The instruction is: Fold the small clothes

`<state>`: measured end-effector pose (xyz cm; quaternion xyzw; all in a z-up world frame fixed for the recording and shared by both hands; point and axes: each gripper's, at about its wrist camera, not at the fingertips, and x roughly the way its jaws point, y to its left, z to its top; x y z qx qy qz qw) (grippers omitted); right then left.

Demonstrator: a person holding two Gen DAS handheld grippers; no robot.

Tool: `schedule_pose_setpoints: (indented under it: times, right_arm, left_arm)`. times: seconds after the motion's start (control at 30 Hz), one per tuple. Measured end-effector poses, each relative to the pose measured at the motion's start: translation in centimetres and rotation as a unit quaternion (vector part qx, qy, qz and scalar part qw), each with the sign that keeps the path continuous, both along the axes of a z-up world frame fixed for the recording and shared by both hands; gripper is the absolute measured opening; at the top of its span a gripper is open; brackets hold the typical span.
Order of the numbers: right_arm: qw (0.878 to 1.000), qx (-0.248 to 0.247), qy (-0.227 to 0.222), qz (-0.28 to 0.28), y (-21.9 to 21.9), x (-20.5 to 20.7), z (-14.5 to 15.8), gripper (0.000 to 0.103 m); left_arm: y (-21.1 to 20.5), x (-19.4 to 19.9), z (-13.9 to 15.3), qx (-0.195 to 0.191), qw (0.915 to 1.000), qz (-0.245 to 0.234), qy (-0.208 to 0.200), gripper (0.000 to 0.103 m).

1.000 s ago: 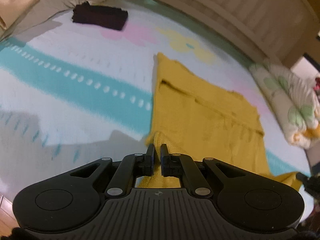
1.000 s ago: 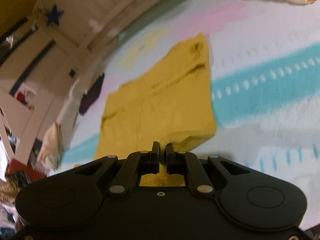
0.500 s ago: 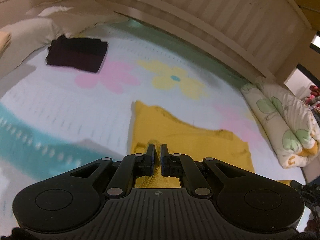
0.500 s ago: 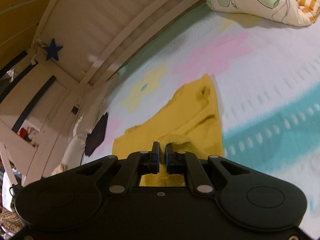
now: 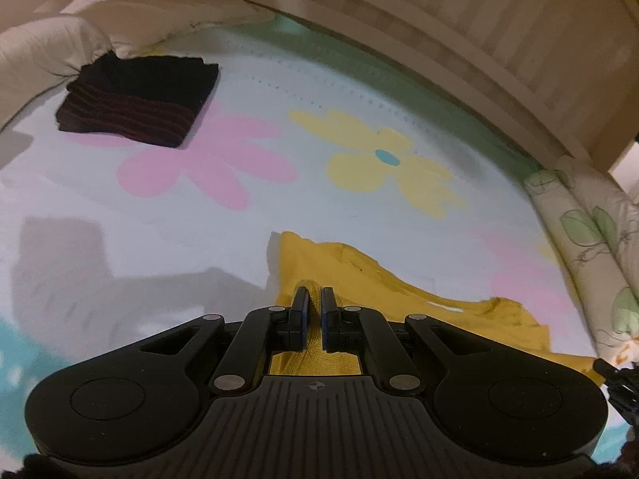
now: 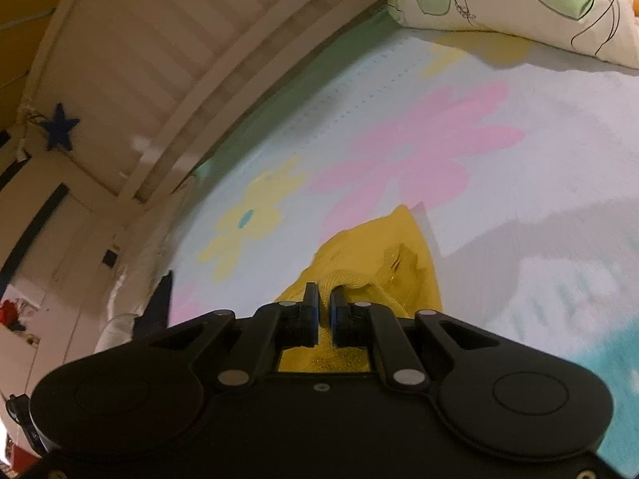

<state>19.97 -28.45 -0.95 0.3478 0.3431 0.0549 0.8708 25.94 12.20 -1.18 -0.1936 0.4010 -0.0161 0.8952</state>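
Edges matter here: my left gripper (image 5: 314,311) and right gripper (image 6: 323,315) are each pinched tight on the mustard-yellow knitted garment (image 5: 399,299), which lies on the flower-print bed sheet (image 5: 359,99). I'd keep both corners level and lay them square onto the far edge.

Both wrist views look steeply down, close over the shared yellow garment (image 5: 399,291).
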Motion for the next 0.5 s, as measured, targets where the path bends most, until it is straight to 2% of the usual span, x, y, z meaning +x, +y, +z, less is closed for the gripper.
schedule_pose_setpoints:
  times: [0.23,0.33,0.4,0.43,0.47,0.5]
  right_arm:
    - [1.000,0.002,0.014,-0.024,-0.7,3.0,-2.1,0.014]
    - [0.999,0.019,0.021,-0.031,-1.1,3.5,-3.3,0.021]
    - [0.999,0.023,0.030,-0.033,-1.1,3.8,-3.9,0.022]
    - [0.999,0.023,0.030,-0.038,-1.2,3.8,-4.1,0.024]
    - [0.998,0.024,0.027,-0.047,-1.4,3.7,-4.1,0.034]
    - [0.998,0.025,0.021,-0.055,-1.5,3.6,-4.0,0.047]
  left_arm:
    - [-0.4,3.1,-2.5,-0.012,0.9998,-0.008,0.013,0.006]
    - [-0.1,3.8,-3.4,-0.037,0.9992,-0.013,0.008,0.008]
    - [0.3,4.1,-3.5,-0.058,0.9982,-0.010,0.008,0.018]
    - [0.5,3.9,-3.3,-0.061,0.9981,-0.007,0.000,0.029]
    - [0.5,3.8,-3.0,-0.054,0.9985,-0.007,-0.010,0.035]
    - [0.4,3.7,-2.6,-0.043,0.9989,-0.008,-0.017,0.037]
